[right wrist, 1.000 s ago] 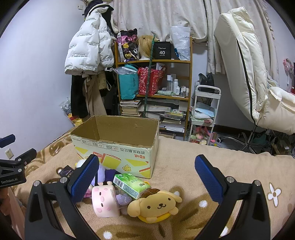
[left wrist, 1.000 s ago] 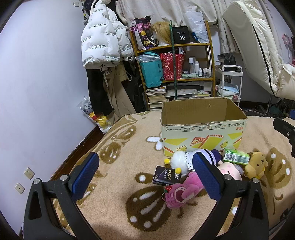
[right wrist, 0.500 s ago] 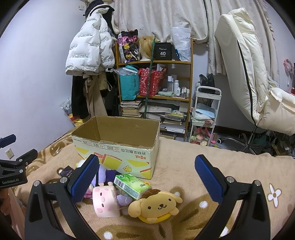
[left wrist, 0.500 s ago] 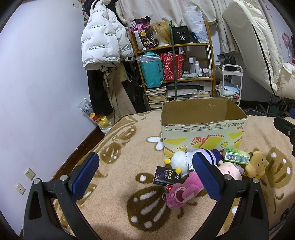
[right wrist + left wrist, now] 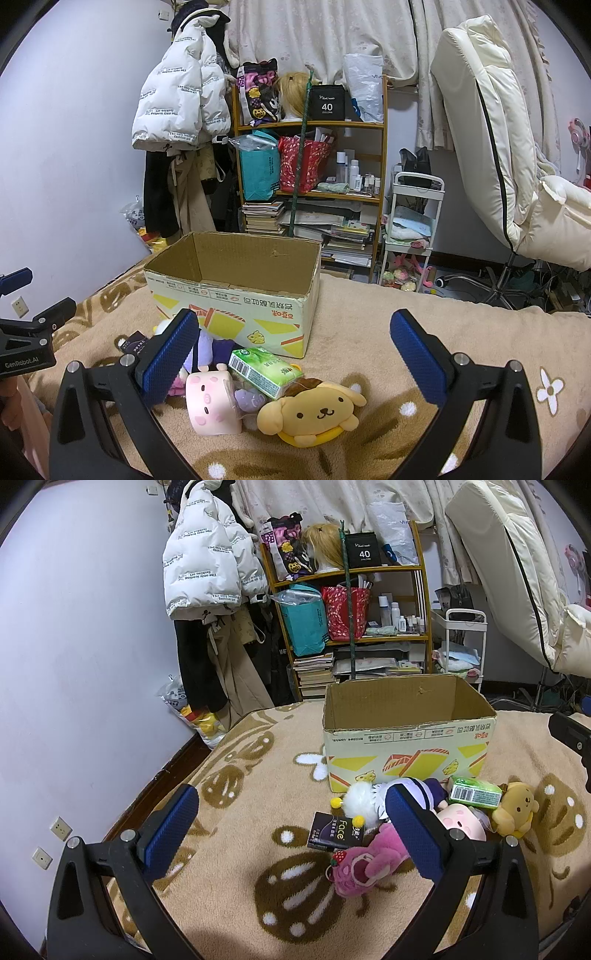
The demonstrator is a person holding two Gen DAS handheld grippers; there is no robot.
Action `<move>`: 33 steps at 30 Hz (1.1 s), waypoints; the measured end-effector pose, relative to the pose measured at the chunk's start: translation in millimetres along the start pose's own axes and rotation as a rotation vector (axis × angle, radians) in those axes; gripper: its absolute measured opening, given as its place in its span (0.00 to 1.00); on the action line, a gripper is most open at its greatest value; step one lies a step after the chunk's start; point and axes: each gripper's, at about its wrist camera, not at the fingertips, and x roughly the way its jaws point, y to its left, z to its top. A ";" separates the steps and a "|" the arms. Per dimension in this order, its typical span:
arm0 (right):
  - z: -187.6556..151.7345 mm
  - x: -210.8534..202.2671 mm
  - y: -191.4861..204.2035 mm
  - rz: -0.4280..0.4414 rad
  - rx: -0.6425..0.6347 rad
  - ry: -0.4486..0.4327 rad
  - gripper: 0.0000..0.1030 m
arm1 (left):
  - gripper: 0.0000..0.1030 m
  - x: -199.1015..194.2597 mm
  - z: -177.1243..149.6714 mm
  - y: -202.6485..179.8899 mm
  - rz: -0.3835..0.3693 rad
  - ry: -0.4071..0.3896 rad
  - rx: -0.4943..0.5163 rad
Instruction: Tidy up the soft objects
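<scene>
Your left gripper (image 5: 291, 825) hangs over the tan patterned blanket (image 5: 236, 882) with its blue-padded jaws spread wide and nothing between them. Your right gripper (image 5: 295, 356) hovers a little further right, jaws equally wide and empty-handed.

An open cardboard box (image 5: 236, 291) stands upright on the blanket in front of both grippers, its flaps gone and its visible inside bare. The soft things lie in a loose heap just in front of the box's printed side, none of them inside it. A yellow dog plush (image 5: 314, 411) lies on its belly nearest your right gripper, touching a pink pig cushion (image 5: 210, 400) to its left. A green tissue pack (image 5: 264, 371) rests tilted across the heap behind those two, close to the box corner. A purple-and-white doll (image 5: 208, 349) lies behind the pig cushion, partly hidden by your right gripper's left finger. From the left wrist camera, a pink bear plush (image 5: 365, 866) lies at the near edge of the heap, beside a black packet (image 5: 336, 830) lettered "face", with a white fluffy toy (image 5: 360, 801) just behind it against the box.

A cluttered wooden shelf (image 5: 314, 192) and a white puffer jacket (image 5: 181, 99) fill the wall beyond the bed.
</scene>
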 end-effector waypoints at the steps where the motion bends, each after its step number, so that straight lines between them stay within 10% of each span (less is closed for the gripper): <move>1: -0.1 0.0 0.4 -0.001 0.000 -0.001 1.00 | 0.97 0.2 -0.1 0.1 -0.001 0.000 0.000; 33: 3.2 6.6 0.9 -0.002 0.011 0.020 1.00 | 0.97 30.1 7.0 12.3 -0.076 0.091 -0.036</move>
